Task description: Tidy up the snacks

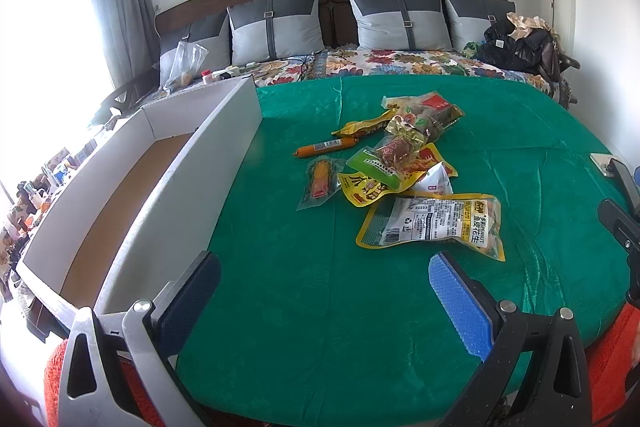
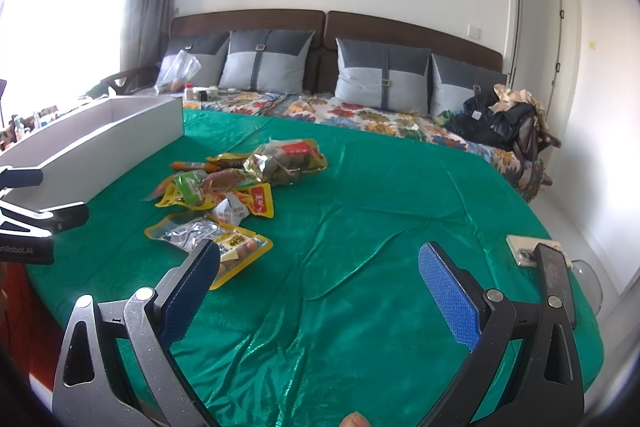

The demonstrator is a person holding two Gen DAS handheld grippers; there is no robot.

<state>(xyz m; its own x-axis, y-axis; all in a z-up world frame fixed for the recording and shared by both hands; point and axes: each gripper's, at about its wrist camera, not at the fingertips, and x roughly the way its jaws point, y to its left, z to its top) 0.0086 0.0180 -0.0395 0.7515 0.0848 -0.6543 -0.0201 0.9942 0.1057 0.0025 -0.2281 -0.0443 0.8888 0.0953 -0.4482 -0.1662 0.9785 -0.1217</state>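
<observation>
Both grippers hovered low over the green cloth (image 1: 304,307), aimed toward the headboard. The left gripper (image 1: 324,281) and the right gripper (image 2: 318,269) had their jaws spread wide, holding nothing. The snack pile (image 1: 400,163) lay mid-cloth; its sausage (image 1: 326,147) lay roughly crosswise. The long white box (image 1: 192,187), seemingly empty, ran lengthwise at left.

We count two grippers: left gripper (image 1: 324,291) and right gripper (image 2: 318,281). One white box (image 1: 172,203). One snack pile (image 1: 404,167), including two sausages (image 1: 326,147); remaining packets overlap, so their number cannot be told. Four cushions (image 1: 400,17). One green cloth (image 1: 320,307).
</observation>
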